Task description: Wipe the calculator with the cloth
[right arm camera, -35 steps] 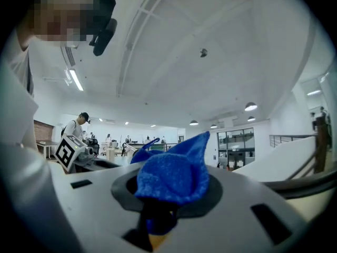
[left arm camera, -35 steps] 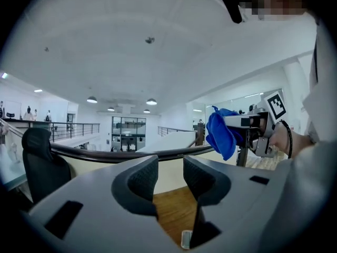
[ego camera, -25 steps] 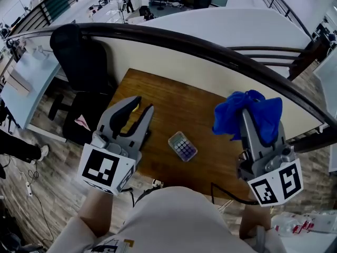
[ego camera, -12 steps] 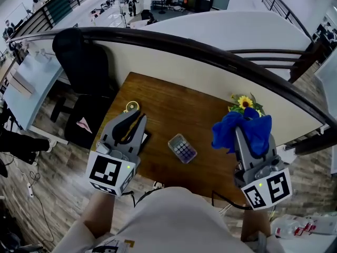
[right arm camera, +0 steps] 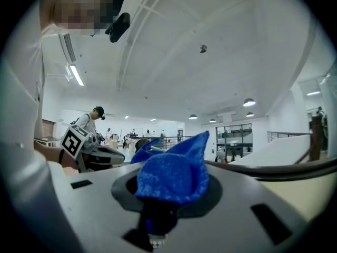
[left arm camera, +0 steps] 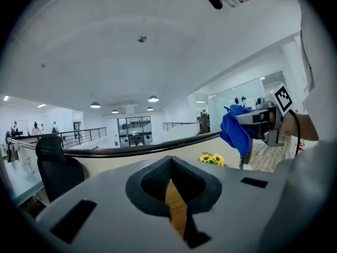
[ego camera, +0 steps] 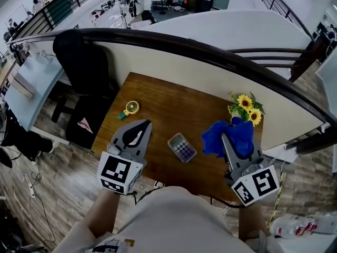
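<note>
Head view: your right claw [ego camera: 225, 137] grips the soft, limp blue cloth [ego camera: 239, 136], your left claw [ego camera: 143, 124] is closed and empty, and the small grey rectangular calculator [ego camera: 182, 147] between them on the brown wooden counter [ego camera: 168, 101] looks light and likely to slide, so pin its edge.

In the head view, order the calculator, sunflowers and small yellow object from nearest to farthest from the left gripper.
1. Small yellow object, just beyond the left gripper.
2. Calculator, to its right.
3. Sunflowers, far right corner.
</note>
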A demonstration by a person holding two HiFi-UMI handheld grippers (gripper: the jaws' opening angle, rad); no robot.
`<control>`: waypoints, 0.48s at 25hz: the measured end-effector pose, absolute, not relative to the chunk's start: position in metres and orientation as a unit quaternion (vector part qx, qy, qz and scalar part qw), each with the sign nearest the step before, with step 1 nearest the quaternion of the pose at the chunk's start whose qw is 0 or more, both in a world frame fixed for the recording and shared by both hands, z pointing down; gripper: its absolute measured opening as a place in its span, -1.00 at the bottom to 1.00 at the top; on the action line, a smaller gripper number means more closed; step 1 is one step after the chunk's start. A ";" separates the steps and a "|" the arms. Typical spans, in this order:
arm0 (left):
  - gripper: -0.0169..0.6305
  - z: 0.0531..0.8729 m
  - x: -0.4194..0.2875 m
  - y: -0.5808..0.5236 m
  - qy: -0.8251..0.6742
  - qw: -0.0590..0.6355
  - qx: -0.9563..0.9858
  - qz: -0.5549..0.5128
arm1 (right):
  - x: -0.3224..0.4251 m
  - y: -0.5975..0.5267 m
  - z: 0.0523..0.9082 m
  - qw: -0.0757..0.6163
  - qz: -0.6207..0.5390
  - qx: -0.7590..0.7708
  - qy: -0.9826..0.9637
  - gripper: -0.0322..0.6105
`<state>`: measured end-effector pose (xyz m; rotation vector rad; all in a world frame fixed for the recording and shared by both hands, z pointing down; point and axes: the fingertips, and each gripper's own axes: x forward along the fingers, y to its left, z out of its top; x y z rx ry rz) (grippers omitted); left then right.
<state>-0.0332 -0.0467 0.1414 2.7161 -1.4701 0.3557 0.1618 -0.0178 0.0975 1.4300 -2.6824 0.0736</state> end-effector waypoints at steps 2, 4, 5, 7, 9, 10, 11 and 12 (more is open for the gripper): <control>-0.94 0.136 -0.031 -0.047 -0.472 0.011 0.875 0.111 | 0.162 -0.017 0.095 0.050 0.019 0.471 -0.881 -0.58; -0.94 0.131 -0.031 -0.046 -0.471 0.006 0.875 0.112 | 0.161 -0.015 0.094 0.055 0.011 0.469 -0.881 -0.58; -0.94 0.129 -0.030 -0.045 -0.470 0.004 0.875 0.113 | 0.161 -0.014 0.094 0.057 0.008 0.468 -0.882 -0.58; -0.94 0.125 -0.026 -0.043 -0.468 0.001 0.877 0.112 | 0.163 -0.013 0.093 0.060 0.007 0.467 -0.882 -0.58; -0.94 0.121 -0.022 -0.042 -0.466 -0.003 0.878 0.109 | 0.165 -0.012 0.091 0.058 0.007 0.469 -0.881 -0.58; -0.94 0.119 -0.021 -0.041 -0.465 -0.005 0.879 0.108 | 0.166 -0.011 0.089 0.057 0.007 0.470 -0.881 -0.58; -0.94 0.117 -0.020 -0.041 -0.464 -0.006 0.879 0.106 | 0.167 -0.011 0.088 0.055 0.007 0.471 -0.880 -0.58; -0.94 0.115 -0.019 -0.040 -0.463 -0.007 0.880 0.105 | 0.167 -0.010 0.087 0.054 0.008 0.472 -0.880 -0.58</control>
